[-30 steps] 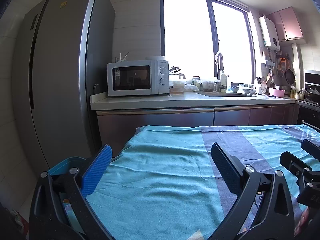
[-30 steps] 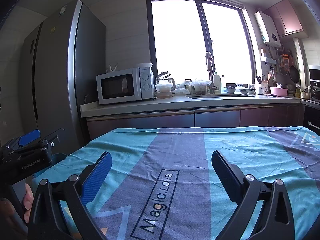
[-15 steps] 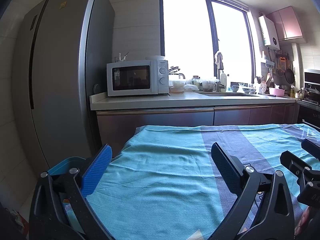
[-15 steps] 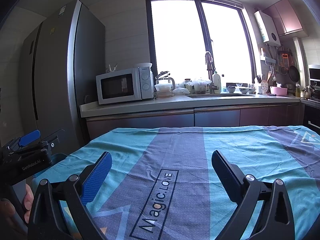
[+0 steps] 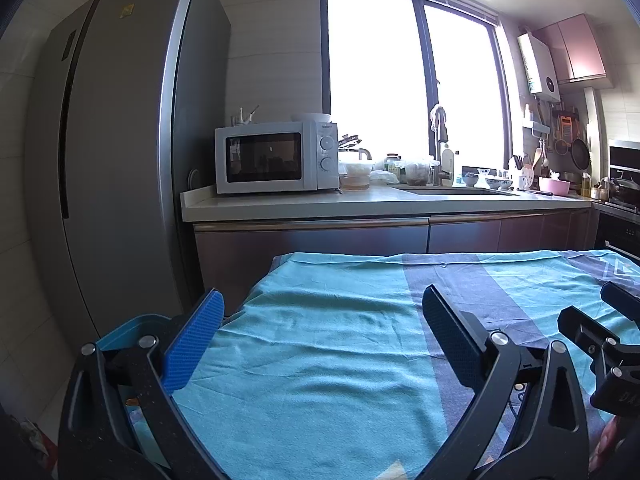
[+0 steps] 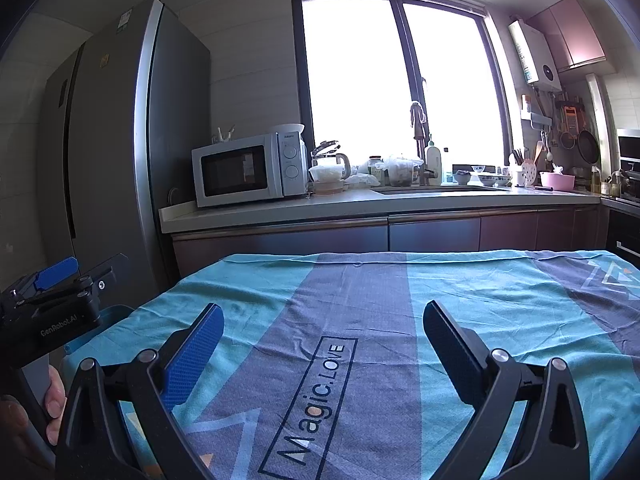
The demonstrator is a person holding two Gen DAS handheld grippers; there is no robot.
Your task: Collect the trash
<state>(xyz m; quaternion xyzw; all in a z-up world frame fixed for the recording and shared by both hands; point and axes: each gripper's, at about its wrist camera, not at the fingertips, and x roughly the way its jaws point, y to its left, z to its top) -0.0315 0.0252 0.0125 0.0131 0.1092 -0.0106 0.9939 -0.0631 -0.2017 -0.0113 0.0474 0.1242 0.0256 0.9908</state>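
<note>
Refrigerator (image 5: 120, 152): tall grey double-door unit, ahead and left of both claws. Small stickers near its top; the writing is too small to read.

Window (image 5: 408, 84): large, blown out white, straight ahead beyond the kitchen counter (image 5: 360, 204).

Desk (image 6: 500, 312): directly under and ahead of both claws, covered by a teal and grey-purple cloth. From the right wrist view, a boxed print on the cloth reads "Magic.LOVE", running up between the right claw's fingers. No loose trash can be made out on the cloth in either view.

Microwave (image 5: 276, 158): white, on the counter ahead-left of the claws. There is a brand mark at its upper right corner, unreadable. Two round dials on its panel.

Bin (image 5: 128, 330): teal-blue container off the desk's left edge, just behind the left claw's left finger. Contents mostly hidden by the claw frame.

Left claw (image 5: 322, 336): spread wide, nothing between the fingers, hovering over the cloth near the desk's left edge. Left pad blue, right pad dark. From the right wrist view it sits at far left, body marked "GenRobot.AI", gripped by the person's hand (image 6: 52, 404).

Right claw (image 6: 322, 338): spread wide, holding nothing, over the cloth's grey-purple stripe. In the left wrist view its black body shows at the far right edge.

Pink bowl (image 6: 557, 179): on the counter, far ahead-right of the right claw.
</note>
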